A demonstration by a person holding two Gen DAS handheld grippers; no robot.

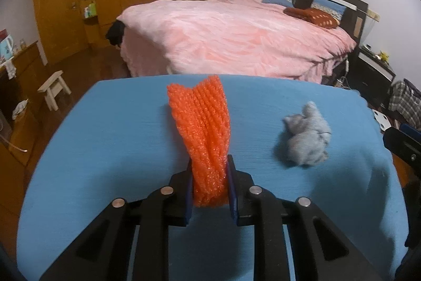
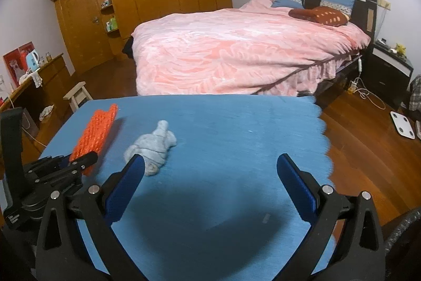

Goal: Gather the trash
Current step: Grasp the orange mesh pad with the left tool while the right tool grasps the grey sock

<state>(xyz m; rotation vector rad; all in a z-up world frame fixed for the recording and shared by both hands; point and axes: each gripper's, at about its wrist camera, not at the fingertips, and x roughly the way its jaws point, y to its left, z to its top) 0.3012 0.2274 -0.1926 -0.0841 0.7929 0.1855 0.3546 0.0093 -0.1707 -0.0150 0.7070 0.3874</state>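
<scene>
Clamped by the left gripper (image 1: pixel 209 183) at its near end: the orange foam net (image 1: pixel 201 128), lying lengthwise on the blue tablecloth (image 1: pixel 105 149) toward the far edge, not yet lifted by the look of it. Left untouched just to its right: the crumpled grey wad (image 2: pixel 154 146), beside the left fingertip of the right gripper (image 2: pixel 210 165), jaws spread wide and empty. Judged barely begun, no bin in sight; open cloth ahead and rightward, scalloped right edge dropping to wood floor (image 2: pixel 355 149), bed (image 2: pixel 236 52) beyond
</scene>
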